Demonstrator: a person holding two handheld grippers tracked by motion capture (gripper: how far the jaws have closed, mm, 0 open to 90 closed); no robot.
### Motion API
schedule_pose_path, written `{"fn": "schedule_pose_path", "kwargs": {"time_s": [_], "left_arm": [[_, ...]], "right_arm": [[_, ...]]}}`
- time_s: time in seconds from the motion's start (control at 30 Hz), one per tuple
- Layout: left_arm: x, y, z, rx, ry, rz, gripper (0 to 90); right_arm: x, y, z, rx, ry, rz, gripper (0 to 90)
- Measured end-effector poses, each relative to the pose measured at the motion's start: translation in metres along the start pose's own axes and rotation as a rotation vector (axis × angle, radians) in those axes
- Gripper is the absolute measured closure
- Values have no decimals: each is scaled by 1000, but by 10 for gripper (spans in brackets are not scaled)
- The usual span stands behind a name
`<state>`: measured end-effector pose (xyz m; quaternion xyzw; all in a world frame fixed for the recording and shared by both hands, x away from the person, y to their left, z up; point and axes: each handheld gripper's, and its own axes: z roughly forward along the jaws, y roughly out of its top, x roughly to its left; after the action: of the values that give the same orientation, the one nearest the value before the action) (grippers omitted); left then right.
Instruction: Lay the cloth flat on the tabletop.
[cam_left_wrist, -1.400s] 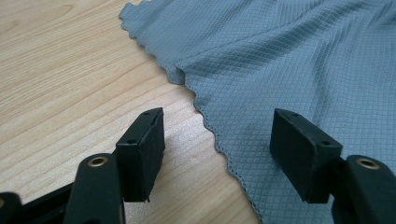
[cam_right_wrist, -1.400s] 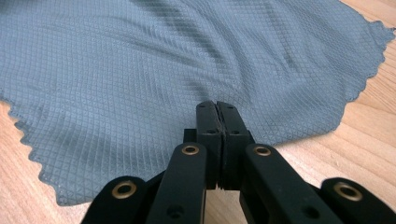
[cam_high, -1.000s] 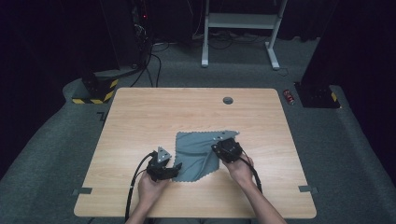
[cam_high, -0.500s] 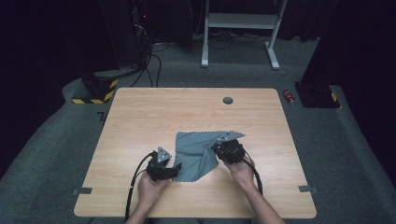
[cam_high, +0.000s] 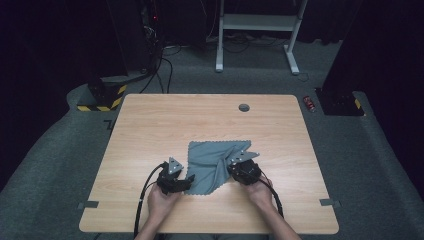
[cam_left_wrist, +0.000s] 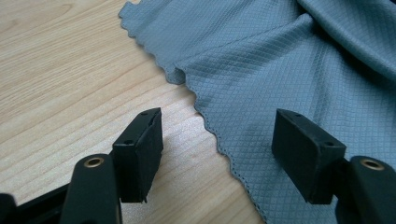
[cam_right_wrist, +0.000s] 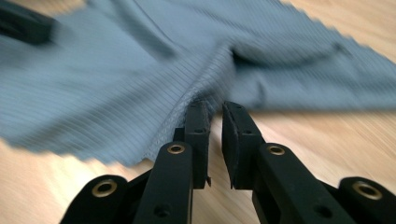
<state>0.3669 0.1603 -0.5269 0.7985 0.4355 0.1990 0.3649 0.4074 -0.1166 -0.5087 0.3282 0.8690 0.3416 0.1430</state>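
A: Tongs first. Left gripper (cam_left_wrist: 217, 154)?

B: Jaws spread wide, low over the table (cam_high: 150, 125). Scalloped hem of the grey cloth (cam_left_wrist: 289, 65) runs between them; right pad sits over the cloth, left pad over bare wood. No pinch.

A: Right gripper (cam_right_wrist: 215, 126)?

B: Jaws narrow, a slim gap showing. They have just been opening. A raised fold of the cloth meets the tips; nothing clearly clamped between the pads. Picture blurred, so contact at the very tip I cannot tell.

A: From above?

B: Left gripper (cam_high: 172, 180) at the cloth's (cam_high: 215, 160) near-left edge, right gripper (cam_high: 243, 171) at its near-right edge. A hand behind each, forearms entering from the near side of the table.

A: Cloth itself?

B: Rumpled, ridges running through the middle, lying on the near half of the table, roughly centred. Far of the cloth, near the table's far edge, a small round grommet (cam_high: 244, 107). Beyond the table, grey carpet, a white frame's (cam_high: 260, 25) legs.
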Motion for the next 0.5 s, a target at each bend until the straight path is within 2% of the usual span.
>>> {"fn": "schedule_pose_path", "kwargs": {"time_s": [0.13, 0.37, 0.5], "left_arm": [[0, 0, 0, 0, 0, -1, 342], [0, 0, 0, 0, 1, 2, 342], [0, 0, 0, 0, 1, 2, 342]], "right_arm": [[9, 14, 4, -38, 43, -3, 780], [17, 34, 33, -4, 53, 7, 705], [16, 35, 29, -21, 46, 18, 685]]}}
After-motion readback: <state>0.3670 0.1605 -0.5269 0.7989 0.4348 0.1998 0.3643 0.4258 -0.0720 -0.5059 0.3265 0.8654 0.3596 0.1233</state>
